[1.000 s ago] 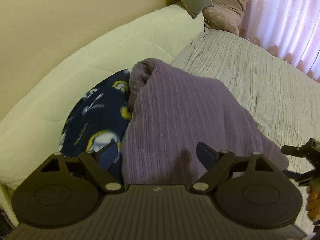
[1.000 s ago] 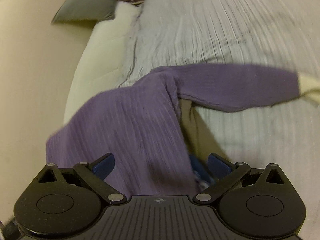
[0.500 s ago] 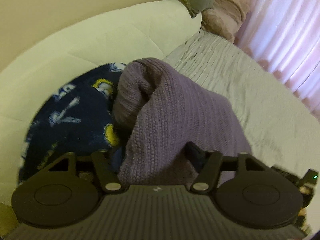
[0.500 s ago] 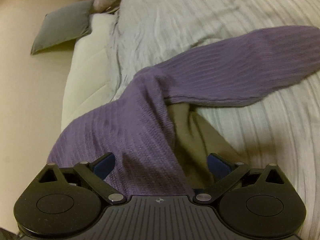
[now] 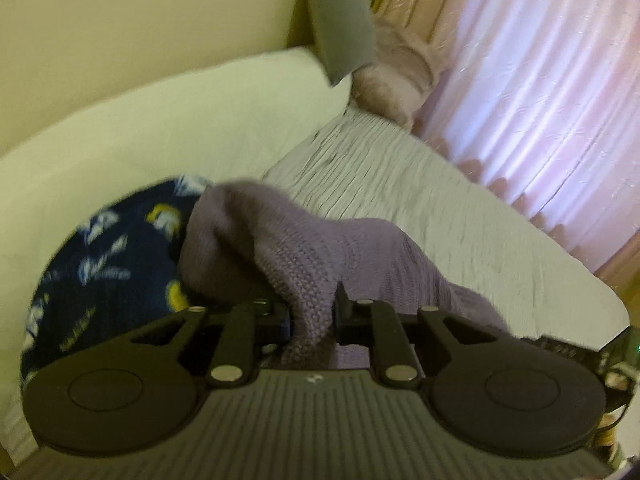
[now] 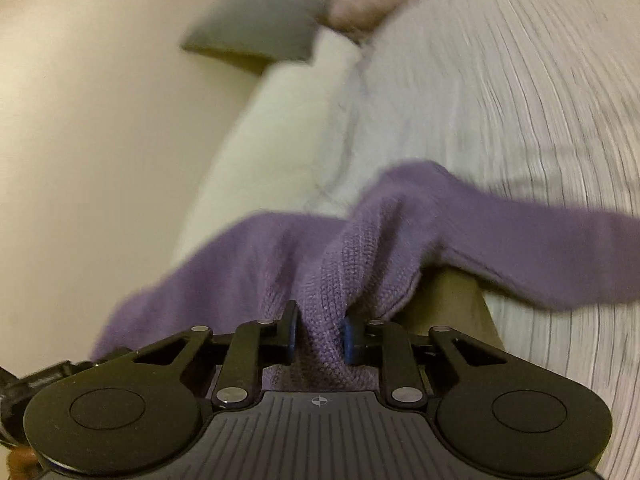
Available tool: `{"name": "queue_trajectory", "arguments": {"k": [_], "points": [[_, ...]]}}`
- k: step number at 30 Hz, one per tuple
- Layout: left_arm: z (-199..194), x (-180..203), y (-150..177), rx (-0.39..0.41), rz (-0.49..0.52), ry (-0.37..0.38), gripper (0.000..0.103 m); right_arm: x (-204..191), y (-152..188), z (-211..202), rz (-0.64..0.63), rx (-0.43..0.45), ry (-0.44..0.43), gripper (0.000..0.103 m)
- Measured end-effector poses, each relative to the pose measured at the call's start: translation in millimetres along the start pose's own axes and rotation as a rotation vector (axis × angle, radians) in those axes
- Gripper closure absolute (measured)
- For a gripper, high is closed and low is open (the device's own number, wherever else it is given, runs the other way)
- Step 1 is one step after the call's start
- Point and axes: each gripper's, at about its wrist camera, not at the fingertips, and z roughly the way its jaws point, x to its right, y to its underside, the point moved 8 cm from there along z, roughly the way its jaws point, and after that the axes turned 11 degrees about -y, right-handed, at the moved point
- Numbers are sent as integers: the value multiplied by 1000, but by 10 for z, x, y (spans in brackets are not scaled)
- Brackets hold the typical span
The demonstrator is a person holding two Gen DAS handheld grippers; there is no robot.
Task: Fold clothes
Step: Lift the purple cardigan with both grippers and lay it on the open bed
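Purple knit sweater [image 5: 320,256] — bunched and partly raised over the grey ribbed bedspread [image 5: 460,208], one sleeve trailing off to the right in the right wrist view. Both ends are gripped. Left gripper [image 5: 312,316]: fingers drawn in, pinching a thick fold of the knit. Right gripper [image 6: 320,334]: fingers likewise closed onto a gathered ridge of the same sweater [image 6: 360,248].

Beneath and beside it: a navy printed fleece [image 5: 112,264] to the left, against the cream padded bed edge [image 5: 160,132]; an olive-brown garment [image 6: 452,304] showing under the sweater on the right side. Grey pillow [image 5: 340,40] and pink curtain [image 5: 540,80] further off.

Step in hand, as I judge it: picking the sweater out of the pile, folding not yet begun. Next move calls for lifting it free of the other clothes, drawing the two grips apart to spread it, then laying it flat on open bedspread — watching that the fleece is not dragged along.
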Motion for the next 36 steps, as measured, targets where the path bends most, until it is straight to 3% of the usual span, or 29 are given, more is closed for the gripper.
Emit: {"name": "queue_trajectory", "arguments": {"k": [7, 13, 18, 25, 27, 31, 34, 35, 36], "points": [[-783, 532, -259, 165, 50, 108, 89, -578, -248, -741, -76, 168, -101, 83], [-1457, 1307, -109, 226, 131, 227, 89, -932, -341, -1758, -130, 307, -129, 83], [-2077, 2133, 299, 260, 194, 354, 89, -1144, -215, -3040, -188, 446, -103, 83], [-3015, 3601, 1287, 269, 276, 583, 88, -1284, 262, -5352, -271, 652, 3, 83], [-3217, 4010, 1687, 235, 284, 636, 88, -1264, 458, -6026, -299, 692, 56, 83], [-2929, 4582, 2720, -12, 315, 581, 84, -966, 870, -7090, -306, 674, 264, 82], [-2721, 4983, 3505, -199, 339, 530, 83, -314, 1242, -7440, -230, 484, 502, 42], [-2556, 5019, 3819, -276, 361, 473, 83, -79, 1382, -7520, -194, 421, 579, 31], [-2430, 5021, 4118, -338, 381, 422, 83, 184, 1560, -7607, -152, 370, 653, 31]]}}
